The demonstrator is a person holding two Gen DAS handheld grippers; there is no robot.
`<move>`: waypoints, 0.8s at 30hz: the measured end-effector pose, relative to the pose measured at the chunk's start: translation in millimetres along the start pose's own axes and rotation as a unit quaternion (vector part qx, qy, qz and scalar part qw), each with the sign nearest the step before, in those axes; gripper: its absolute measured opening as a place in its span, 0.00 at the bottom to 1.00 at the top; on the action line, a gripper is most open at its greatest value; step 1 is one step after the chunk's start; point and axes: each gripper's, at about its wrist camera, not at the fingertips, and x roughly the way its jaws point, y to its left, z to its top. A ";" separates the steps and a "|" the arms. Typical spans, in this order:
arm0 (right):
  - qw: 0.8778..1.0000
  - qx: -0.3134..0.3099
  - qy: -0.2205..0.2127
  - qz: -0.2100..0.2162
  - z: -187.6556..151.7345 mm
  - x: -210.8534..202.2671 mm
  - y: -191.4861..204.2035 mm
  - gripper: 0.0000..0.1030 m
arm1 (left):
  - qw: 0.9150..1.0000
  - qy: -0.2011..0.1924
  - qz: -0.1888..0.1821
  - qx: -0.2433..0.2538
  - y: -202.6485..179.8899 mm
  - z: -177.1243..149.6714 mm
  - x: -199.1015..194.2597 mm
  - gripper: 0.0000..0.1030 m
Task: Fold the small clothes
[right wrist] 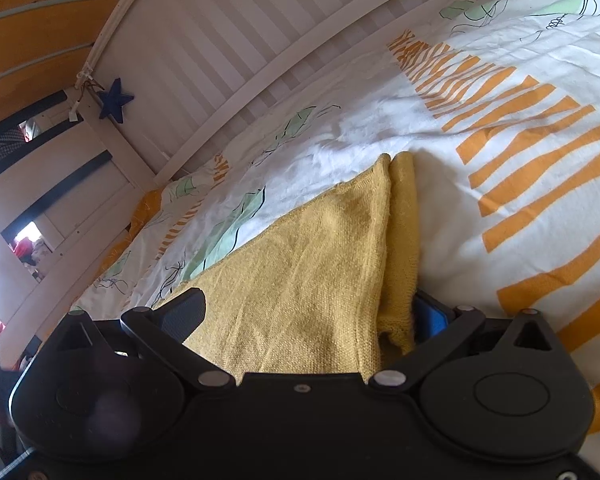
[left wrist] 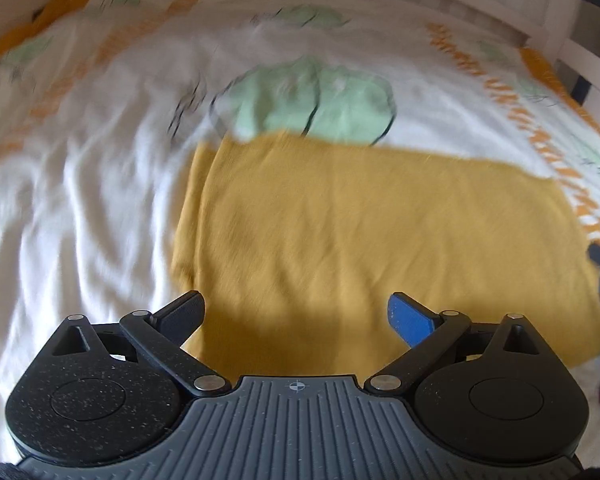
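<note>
A: Where do we stand with the cloth [left wrist: 372, 240]?

B: It lies on the bed [left wrist: 80, 208], mustard yellow, already doubled, with a layered edge along its left side. Our left claw [left wrist: 296, 316] hangs wide above its near edge, holding nothing.

A: And the right claw [right wrist: 308, 316]?

B: Also spread wide, with the cloth's edge running between the fingers and one fold pressed against the blue pad [right wrist: 430, 316]. We judge it is not pinched yet.

A: So how do we do the next fold well?

B: We gather both layers at the right before closing, so the under layer doesn't slip out. We bring the left claw down on the matching corner, lift evenly, and lay edge on edge, keeping clear of the duvet's wrinkles.
</note>
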 end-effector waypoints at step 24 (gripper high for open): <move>1.000 0.008 -0.008 0.007 -1.1 -0.2 -2.3 1.00 | 0.996 0.054 0.038 0.065 -94.2 63.5 111.1 1.00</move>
